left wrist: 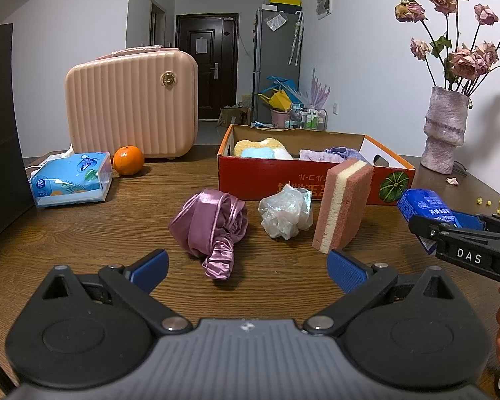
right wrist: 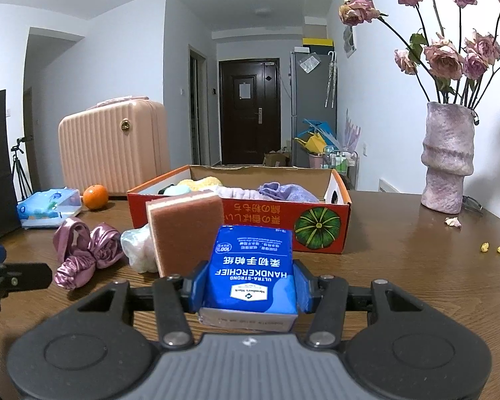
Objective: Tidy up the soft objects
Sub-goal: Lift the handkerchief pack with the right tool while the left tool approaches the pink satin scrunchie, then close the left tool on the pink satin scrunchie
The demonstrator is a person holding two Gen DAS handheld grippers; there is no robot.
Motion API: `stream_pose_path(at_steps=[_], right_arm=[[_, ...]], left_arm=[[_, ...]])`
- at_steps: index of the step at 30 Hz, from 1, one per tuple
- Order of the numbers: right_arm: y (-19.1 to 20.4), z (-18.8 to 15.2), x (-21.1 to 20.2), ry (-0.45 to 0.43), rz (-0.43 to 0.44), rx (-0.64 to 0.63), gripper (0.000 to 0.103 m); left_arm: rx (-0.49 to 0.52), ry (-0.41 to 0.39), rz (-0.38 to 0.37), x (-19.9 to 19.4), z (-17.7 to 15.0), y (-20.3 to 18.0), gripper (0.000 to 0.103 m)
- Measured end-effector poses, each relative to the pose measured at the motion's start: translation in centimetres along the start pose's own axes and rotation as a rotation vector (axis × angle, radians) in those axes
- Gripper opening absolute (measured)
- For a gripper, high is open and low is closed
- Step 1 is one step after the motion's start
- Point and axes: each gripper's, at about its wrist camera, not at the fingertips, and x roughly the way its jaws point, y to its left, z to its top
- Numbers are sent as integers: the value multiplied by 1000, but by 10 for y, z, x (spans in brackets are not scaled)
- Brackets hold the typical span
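The tissue pack (right wrist: 250,266) was blue with white print, the sponge (left wrist: 345,205) pink with a cream band, the satin cloth (left wrist: 213,230) mauve, and the box (left wrist: 303,180) red, bearing a green-striped melon.

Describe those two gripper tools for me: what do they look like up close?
Each gripper, left and right, has a ribbed grey body, two round black discs, black linkage bars with silver rivets, and blue textured pads. From the left wrist view, the right gripper's side reads "DAS" in white letters. No cables show.
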Motion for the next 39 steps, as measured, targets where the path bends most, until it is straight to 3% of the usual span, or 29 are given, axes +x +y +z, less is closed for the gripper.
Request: stream_pose_path(at_steps=[10, 17, 29, 39], right_arm=[[0, -1, 0, -6, -3, 0, 51], [-1, 0, 0, -8, -11, 4, 51], [-2, -1, 3, -5, -35, 11, 51], [-3, -2, 7, 7, -62, 16, 51]], left_arm=[[5, -9, 58, 13, 5, 13, 103], [15, 27, 40, 33, 6, 25, 103], [80, 42, 94, 70, 10, 27, 103], [105, 94, 82, 104, 15, 33, 103]])
